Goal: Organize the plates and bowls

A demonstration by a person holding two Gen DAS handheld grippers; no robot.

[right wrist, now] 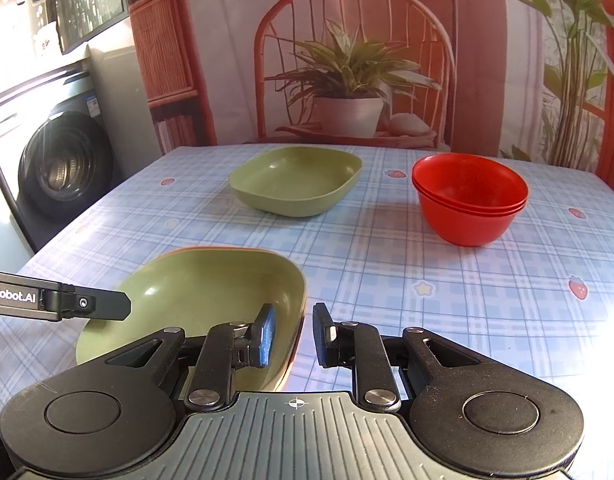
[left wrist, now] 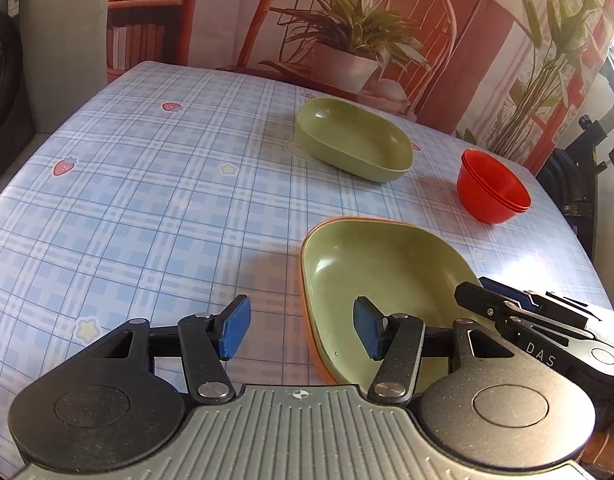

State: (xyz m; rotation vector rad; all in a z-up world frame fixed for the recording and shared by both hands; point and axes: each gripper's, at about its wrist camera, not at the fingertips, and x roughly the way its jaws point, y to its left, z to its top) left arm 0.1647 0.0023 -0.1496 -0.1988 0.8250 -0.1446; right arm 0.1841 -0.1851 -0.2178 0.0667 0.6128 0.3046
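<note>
A green plate nested in an orange plate [left wrist: 387, 276] [right wrist: 203, 292] lies near the table's front. My left gripper [left wrist: 303, 330] is open, its fingers straddling that stack's left rim. My right gripper [right wrist: 293, 336] is part open, its fingers astride the stack's right rim with gaps either side, not clamped. A second green plate [left wrist: 355, 140] [right wrist: 295, 180] sits alone farther back. A stack of red bowls [left wrist: 493, 188] [right wrist: 469, 196] stands at the right.
The table has a blue plaid cloth [left wrist: 147, 200] [right wrist: 427, 280]. A printed backdrop [right wrist: 347, 60] hangs behind it. A washing machine [right wrist: 63, 168] stands at the left. A black stand [left wrist: 587, 160] is by the right edge.
</note>
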